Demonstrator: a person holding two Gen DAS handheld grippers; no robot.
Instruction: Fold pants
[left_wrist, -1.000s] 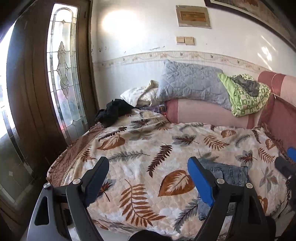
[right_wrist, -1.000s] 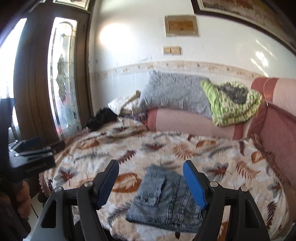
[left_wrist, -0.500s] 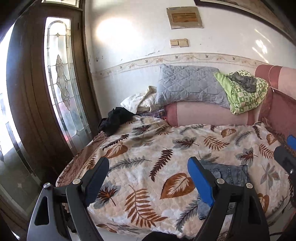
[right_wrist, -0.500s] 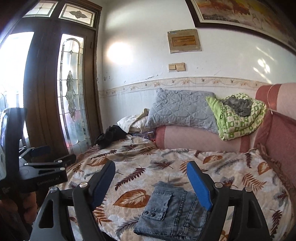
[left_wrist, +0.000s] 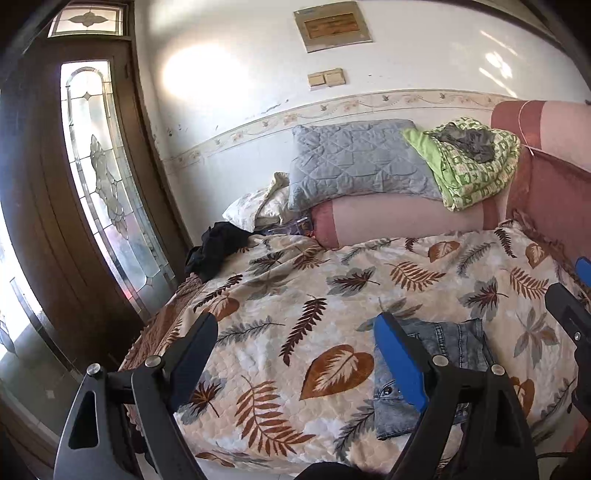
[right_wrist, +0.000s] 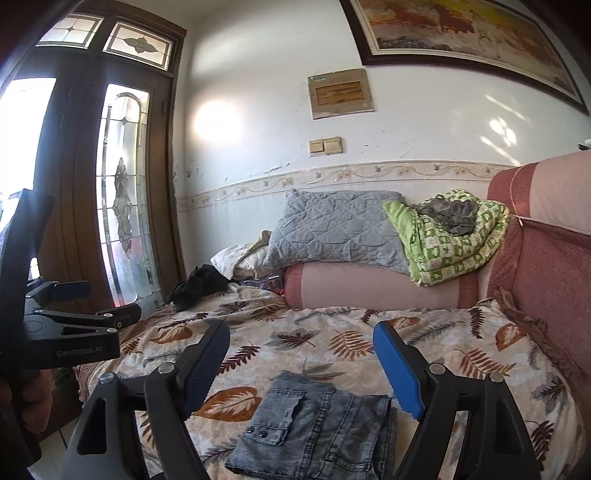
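Your pants (right_wrist: 314, 428) lie folded into a compact denim rectangle on the leaf-print bedspread (left_wrist: 295, 295), close to the near edge of the bed, flap pocket with two snaps facing up. Your right gripper (right_wrist: 301, 363) hangs above them with its fingers (right_wrist: 397, 369) spread wide and holding nothing; through that camera the pants sit low between the two blue pads, clear of both. Your left gripper (left_wrist: 295, 356) hovers off to the left of the pants, fingers (left_wrist: 397, 360) wide apart too and empty, with bare bedspread between them and the denim (left_wrist: 439, 369) peeking out behind the right-hand finger. From the right wrist view you can see your left gripper's body at the left edge of the frame, held out over the bed's side in your left hand (right_wrist: 26, 402). At the back of the bed, a grey quilted pillow (right_wrist: 336, 229) leans on a pink bolster (right_wrist: 369, 288), a green patterned blanket (right_wrist: 454, 243) is bundled beside it with a grey cloth on top, and a black garment (left_wrist: 218, 247) lies crumpled in the far left corner near the wooden door (right_wrist: 85, 184) with its leaded glass panel. A framed painting (right_wrist: 461, 29) hangs high on the white wall.
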